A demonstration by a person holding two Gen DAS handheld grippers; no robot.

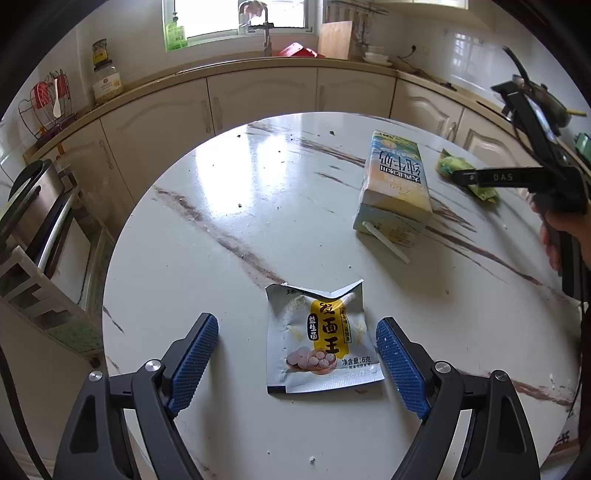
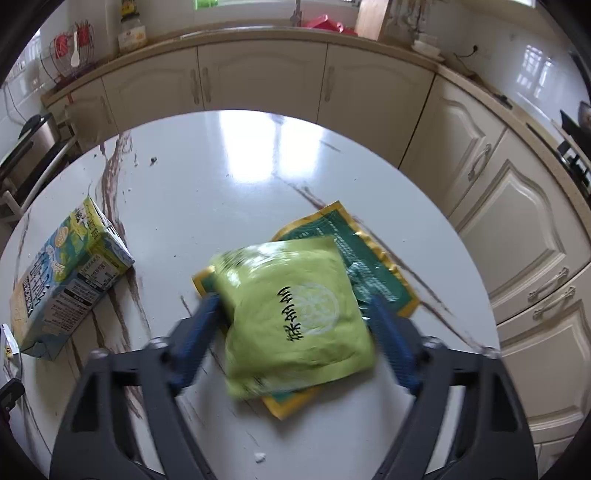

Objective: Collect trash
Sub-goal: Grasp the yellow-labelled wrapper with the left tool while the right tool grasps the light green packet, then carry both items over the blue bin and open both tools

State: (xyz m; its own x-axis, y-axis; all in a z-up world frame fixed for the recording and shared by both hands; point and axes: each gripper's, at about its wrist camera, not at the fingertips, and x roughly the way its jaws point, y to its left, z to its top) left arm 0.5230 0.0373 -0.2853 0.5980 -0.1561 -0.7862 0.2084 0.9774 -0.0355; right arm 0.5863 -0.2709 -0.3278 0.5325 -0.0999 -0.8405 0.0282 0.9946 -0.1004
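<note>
On the round marble table [image 1: 229, 206], the left gripper [image 1: 297, 354] hangs spread wide over the torn silver sachet [image 1: 321, 339], which lies flat between its blue pads, untouched. The milk carton [image 1: 395, 184] lies on its side further right. At the far right, the right gripper [image 2: 295, 325] has its jaws against both sides of the green packet [image 2: 295, 314], seemingly pinching it, so the pickup step looks underway; next, the left jaws must drop and close on the thin sachet.

Round white worktop [image 1: 229, 206], brown marble streaks, scattered crumbs. Cream cabinets [image 1: 262, 99] curve along the far wall. Faucet [image 1: 266, 33] under the window [image 1: 243, 14]. Wooden cutting board [image 1: 335, 38] leans right of it. Glass jar [image 1: 106, 83] and wire rack [image 1: 46, 105] far left.
</note>
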